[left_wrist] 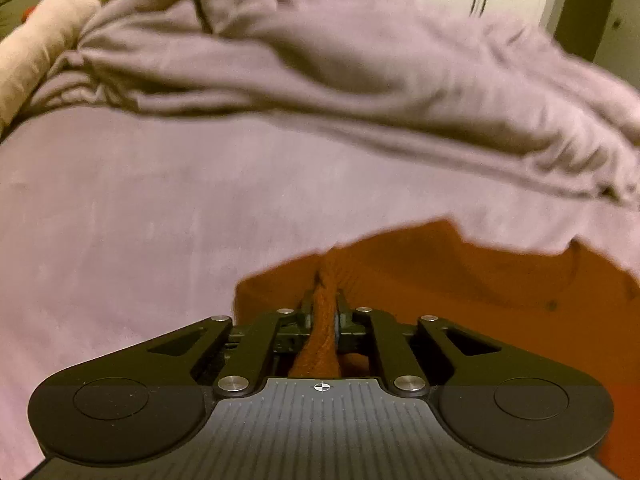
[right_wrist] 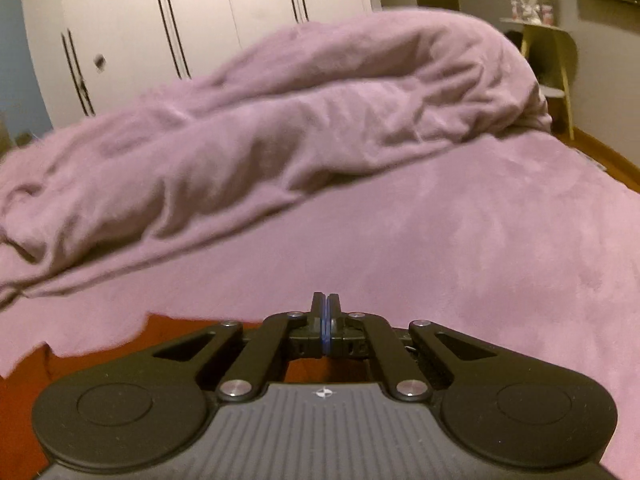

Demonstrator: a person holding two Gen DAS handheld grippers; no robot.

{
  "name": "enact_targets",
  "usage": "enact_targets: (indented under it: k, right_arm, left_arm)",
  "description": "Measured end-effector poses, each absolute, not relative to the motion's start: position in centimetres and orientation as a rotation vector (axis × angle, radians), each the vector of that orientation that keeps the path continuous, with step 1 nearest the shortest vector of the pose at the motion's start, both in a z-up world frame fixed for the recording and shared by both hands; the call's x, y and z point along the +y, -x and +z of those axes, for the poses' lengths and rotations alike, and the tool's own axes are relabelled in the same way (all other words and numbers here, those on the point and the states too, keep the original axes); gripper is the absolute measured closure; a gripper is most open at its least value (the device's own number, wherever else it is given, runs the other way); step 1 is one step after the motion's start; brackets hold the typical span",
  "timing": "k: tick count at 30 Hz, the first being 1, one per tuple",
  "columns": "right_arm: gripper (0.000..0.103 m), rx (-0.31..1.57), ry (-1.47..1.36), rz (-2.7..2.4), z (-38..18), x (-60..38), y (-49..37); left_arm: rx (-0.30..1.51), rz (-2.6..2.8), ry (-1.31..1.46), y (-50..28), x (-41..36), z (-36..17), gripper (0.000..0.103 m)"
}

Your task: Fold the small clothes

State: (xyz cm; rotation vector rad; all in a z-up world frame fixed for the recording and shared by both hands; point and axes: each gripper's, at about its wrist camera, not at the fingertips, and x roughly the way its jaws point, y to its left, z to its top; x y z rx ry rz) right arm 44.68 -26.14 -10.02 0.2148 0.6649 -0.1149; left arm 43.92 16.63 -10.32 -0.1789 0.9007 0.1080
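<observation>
An orange-red garment [left_wrist: 460, 280] lies on the purple bed sheet [left_wrist: 140, 220], spread to the right of my left gripper. My left gripper [left_wrist: 324, 300] is shut on a bunched fold of this garment, which runs back between its fingers. In the right wrist view the same garment [right_wrist: 100, 344] shows at the lower left, partly under the gripper body. My right gripper [right_wrist: 326, 300] is shut with its blue pads pressed together and nothing between them, just past the garment's edge over the sheet [right_wrist: 480, 260].
A rumpled purple duvet [left_wrist: 320, 60] is heaped across the far side of the bed; it also shows in the right wrist view [right_wrist: 280, 120]. A pale pillow [left_wrist: 52, 40] lies far left. White wardrobe doors [right_wrist: 200, 12] and a yellow chair [right_wrist: 556, 60] stand beyond.
</observation>
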Motion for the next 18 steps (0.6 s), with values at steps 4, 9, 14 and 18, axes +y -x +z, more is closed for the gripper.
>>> enact_targets:
  k: [4, 9, 14, 18]
  right_arm:
    - [0.103, 0.674, -0.105, -0.058, -10.0, -24.6, -42.2]
    - [0.102, 0.62, 0.006, 0.027, -8.4, -23.3, -38.9]
    - [0.098, 0.605, 0.106, 0.161, -8.0, -20.3, -36.5]
    - [0.098, 0.597, 0.17, 0.245, -8.8, -17.7, -35.5]
  left_arm:
    - [0.89, 0.117, 0.15, -43.1, 16.1, -10.6, 0.079]
    - [0.826, 0.133, 0.165, -40.6, 16.1, -8.0, 0.065]
    - [0.722, 0.087, 0.136, -37.4, 14.0, -4.9, 0.06]
    - [0.764, -0.057, 0.129, -35.9, 10.1, -5.3, 0.053]
